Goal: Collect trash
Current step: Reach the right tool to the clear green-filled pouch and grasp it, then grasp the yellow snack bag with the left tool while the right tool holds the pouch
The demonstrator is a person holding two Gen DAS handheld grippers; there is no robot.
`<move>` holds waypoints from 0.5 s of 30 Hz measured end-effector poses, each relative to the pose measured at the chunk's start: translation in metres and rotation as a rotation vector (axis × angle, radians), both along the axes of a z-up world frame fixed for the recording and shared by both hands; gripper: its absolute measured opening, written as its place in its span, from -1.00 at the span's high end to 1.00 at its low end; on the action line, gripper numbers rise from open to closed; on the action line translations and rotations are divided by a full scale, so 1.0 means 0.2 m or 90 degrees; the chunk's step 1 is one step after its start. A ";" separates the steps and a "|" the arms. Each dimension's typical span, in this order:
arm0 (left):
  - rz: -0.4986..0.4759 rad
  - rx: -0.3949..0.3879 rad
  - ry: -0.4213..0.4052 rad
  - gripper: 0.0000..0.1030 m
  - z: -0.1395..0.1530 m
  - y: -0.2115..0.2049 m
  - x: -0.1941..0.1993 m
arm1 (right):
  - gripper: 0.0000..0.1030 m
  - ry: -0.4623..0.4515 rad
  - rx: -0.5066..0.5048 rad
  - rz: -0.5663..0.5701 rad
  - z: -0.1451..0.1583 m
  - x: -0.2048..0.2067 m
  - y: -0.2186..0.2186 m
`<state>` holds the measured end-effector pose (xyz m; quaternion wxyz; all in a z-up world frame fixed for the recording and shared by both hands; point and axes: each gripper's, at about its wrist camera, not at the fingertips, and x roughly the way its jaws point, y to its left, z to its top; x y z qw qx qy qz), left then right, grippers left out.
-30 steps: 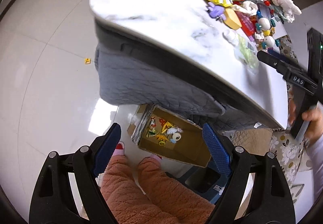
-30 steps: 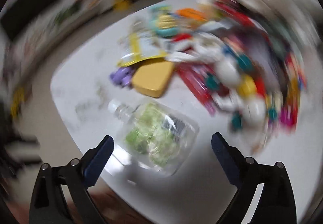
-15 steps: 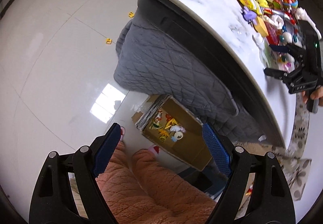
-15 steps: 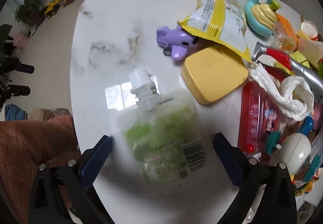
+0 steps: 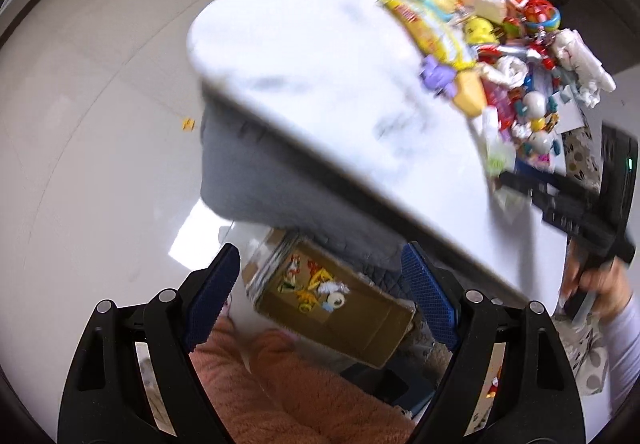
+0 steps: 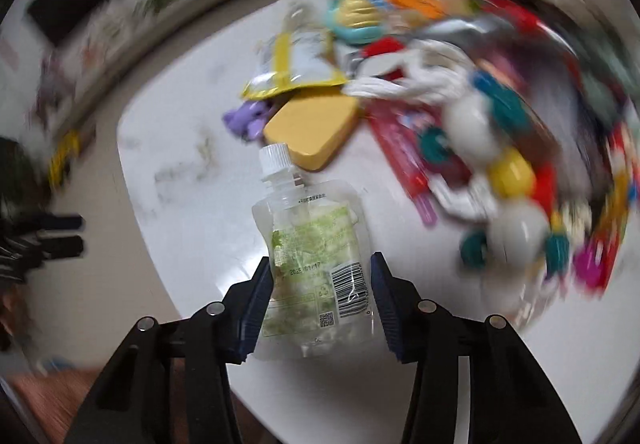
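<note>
While the left hand-held gripper (image 5: pixel 320 300) hangs wide apart with nothing between its pads, a cardboard box (image 5: pixel 340 308) with small scraps inside sits on the floor below the white counter (image 5: pixel 320 56). Seen from the right wrist, the right hand-held gripper (image 6: pixel 320 284) has just been closing and now pinches a clear drink pouch (image 6: pixel 316 256) with a white cap, above the counter's near edge, beside a blurred heap of toys (image 6: pixel 500 124).
</note>
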<state>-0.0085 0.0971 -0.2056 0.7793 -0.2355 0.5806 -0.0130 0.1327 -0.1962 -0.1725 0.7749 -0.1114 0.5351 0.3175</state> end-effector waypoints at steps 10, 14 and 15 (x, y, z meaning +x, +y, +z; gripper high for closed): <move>-0.014 -0.036 -0.060 -0.57 0.10 -0.12 0.74 | 0.01 -0.043 0.236 -0.208 0.32 -0.29 -0.27; 0.061 -0.001 -0.011 -0.57 0.03 -0.18 1.08 | 0.01 -0.060 0.255 -0.252 0.38 -0.38 -0.30; 0.076 0.021 0.008 -0.57 0.01 -0.20 1.14 | 0.01 -0.063 0.256 -0.259 0.38 -0.40 -0.31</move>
